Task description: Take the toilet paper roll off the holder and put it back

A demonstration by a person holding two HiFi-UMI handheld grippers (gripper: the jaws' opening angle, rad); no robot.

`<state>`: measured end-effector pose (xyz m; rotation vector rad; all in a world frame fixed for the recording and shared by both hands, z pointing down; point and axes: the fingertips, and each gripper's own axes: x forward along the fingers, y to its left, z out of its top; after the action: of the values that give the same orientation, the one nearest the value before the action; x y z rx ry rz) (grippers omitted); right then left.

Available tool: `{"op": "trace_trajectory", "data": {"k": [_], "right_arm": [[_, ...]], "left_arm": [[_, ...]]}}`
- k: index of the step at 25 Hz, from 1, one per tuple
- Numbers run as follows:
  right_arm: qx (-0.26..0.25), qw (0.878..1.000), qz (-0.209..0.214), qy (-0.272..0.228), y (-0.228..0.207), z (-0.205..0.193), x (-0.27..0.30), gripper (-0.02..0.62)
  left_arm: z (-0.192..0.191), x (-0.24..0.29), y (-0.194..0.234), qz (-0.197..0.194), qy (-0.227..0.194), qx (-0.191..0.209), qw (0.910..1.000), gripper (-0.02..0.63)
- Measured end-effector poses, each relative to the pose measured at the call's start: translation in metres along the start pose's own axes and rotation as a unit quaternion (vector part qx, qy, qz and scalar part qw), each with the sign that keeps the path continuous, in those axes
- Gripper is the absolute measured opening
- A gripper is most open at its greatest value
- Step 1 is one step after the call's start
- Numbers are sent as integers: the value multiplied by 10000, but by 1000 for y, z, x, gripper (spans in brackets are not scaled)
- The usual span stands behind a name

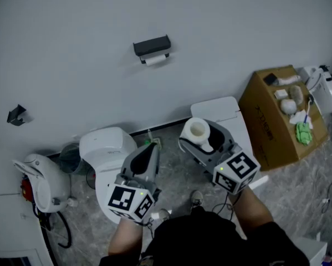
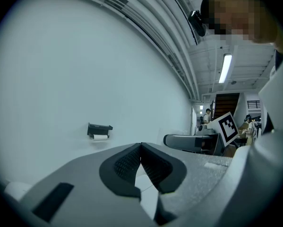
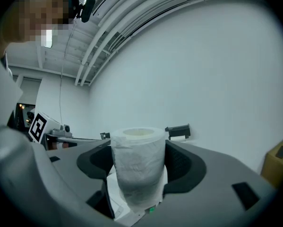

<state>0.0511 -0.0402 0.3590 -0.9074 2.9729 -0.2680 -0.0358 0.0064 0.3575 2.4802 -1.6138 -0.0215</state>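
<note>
Between the dark ribbed pads of the grey right gripper (image 3: 139,149) — white toilet paper roll (image 3: 137,174), upright, hollow core facing up, pinched on both flanks. Held out in open air, well apart from the black wall-mounted holder (image 1: 152,46) on the pale wall ahead; small white paper end showing just beneath it. Alongside, grey left gripper (image 2: 141,150) — jaws pressed together, nothing in them. Below both: white toilet (image 1: 106,144), grey marbled floor (image 1: 299,193); brown cardboard box (image 1: 276,123) off to the right.
</note>
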Motion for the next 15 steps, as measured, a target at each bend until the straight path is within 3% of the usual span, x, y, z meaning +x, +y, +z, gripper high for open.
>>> {"op": "trace_trajectory", "data": {"k": [6, 15], "right_arm": [[89, 9999, 89, 49, -51, 2, 5, 308], [190, 9996, -65, 180, -88, -6, 61, 308]], "left_arm": [[-1, 46, -8, 90, 73, -30, 9999, 5], [-4, 90, 44, -16, 105, -120, 9999, 3]]}}
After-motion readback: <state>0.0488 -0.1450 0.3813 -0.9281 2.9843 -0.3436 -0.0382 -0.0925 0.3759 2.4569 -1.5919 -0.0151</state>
